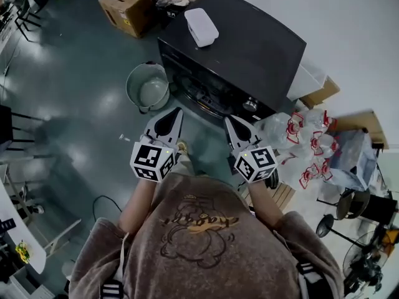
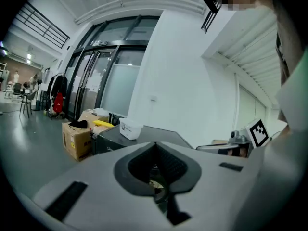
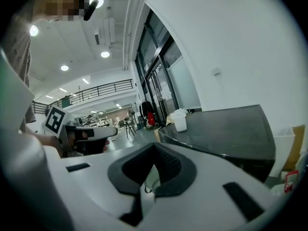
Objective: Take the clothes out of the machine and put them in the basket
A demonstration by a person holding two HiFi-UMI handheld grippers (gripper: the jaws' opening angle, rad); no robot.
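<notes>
Person: one, seen from above, in a soft brown sweatshirt (image 1: 199,242) with a printed design on the chest; both forearms reach forward.
Left gripper (image 1: 177,112): one, white hard plastic with black padded lining; its jaws are pressed together to a point and pinch nothing.
Right gripper (image 1: 228,119): one, the same make; its jaws also meet at the tips with nothing between them.
Marker cubes: two, one on each gripper, white with black square patterns.
Floor (image 1: 75,73): smooth, glossy grey-green, with open room to the left of the grippers.
Bagged bottles (image 1: 299,145): a heap of clear plastic bottles with red labels, close on the right and crowding that side.
Basket (image 1: 131,86): one round grey tub with a thin rim, on the floor just beside the machine's left front corner, ahead of the left gripper.
Machine (image 1: 249,48): one dark box with a flat matte top and straight edges, directly ahead of both grippers.
Clothes: cannot be made out from this steep angle.
Container (image 1: 201,27): one white rectangular plastic tub on the machine's top, near its far left edge.
Cardboard box (image 1: 124,11): one, brown, beyond the machine.
</notes>
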